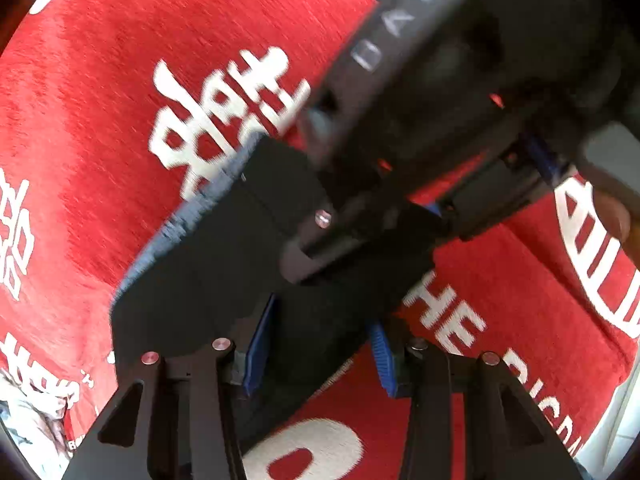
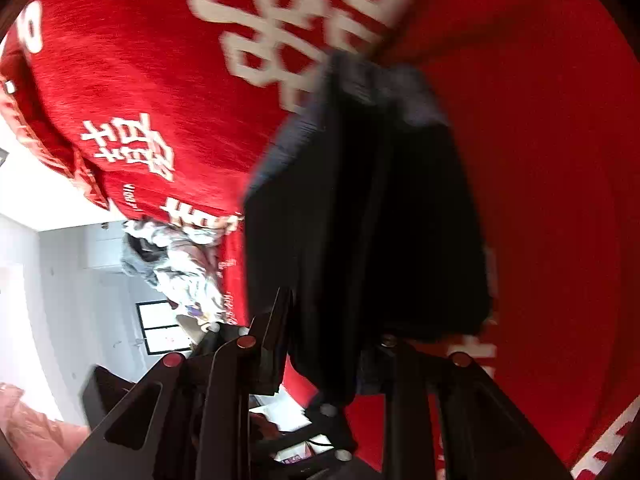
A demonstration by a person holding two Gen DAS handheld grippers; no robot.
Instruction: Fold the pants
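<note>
- Holding dark pants in both grippers above a red cloth with white lettering
- left gripper: blue-padded fingers sit either side of a dark fold, cannot tell if they press it
- right gripper: fingers clamped on bunched pants, fabric hanging ahead of the camera
- right gripper's body crosses the top right of left wrist view, just above the pants
- heavy motion blur in both views

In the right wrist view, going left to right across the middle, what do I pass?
White wall → crumpled pale garment → red printed cloth → dark pants hanging from the right gripper → plain red cloth again at the far right.
</note>
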